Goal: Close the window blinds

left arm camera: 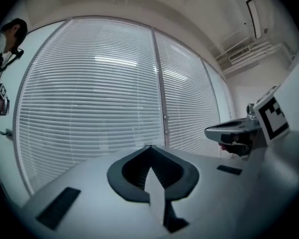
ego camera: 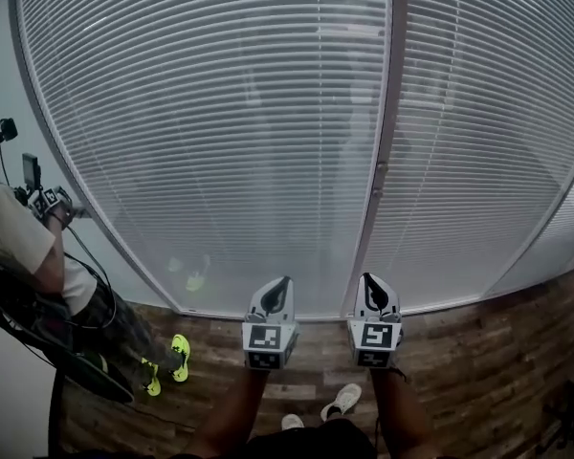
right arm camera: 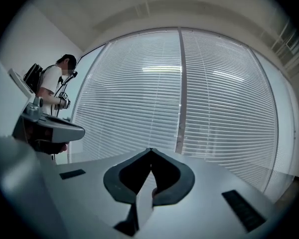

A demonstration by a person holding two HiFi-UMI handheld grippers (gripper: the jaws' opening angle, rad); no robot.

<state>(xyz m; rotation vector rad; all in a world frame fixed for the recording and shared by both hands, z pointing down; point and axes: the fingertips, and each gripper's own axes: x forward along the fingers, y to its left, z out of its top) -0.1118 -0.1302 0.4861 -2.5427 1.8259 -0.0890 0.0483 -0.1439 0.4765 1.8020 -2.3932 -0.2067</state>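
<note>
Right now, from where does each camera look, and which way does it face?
Head view: on the person's head, facing forward and down at the blinds and floor; both forearms, shoes, the left hand-held gripper and the right hand-held gripper show.
Left gripper view: on the left hand-held gripper, facing the blinds along its shut jaws; the right one shows at right.
Right gripper view: on the right hand-held gripper, facing the blinds along its shut jaws; the left one shows at left.
Shared: all see the blinds and another person.

blinds (ego camera: 210, 132) ahead | left gripper (ego camera: 281, 283) beside right gripper (ego camera: 367, 279) (apart, before the blinds) | person (ego camera: 19, 247) far left
</note>
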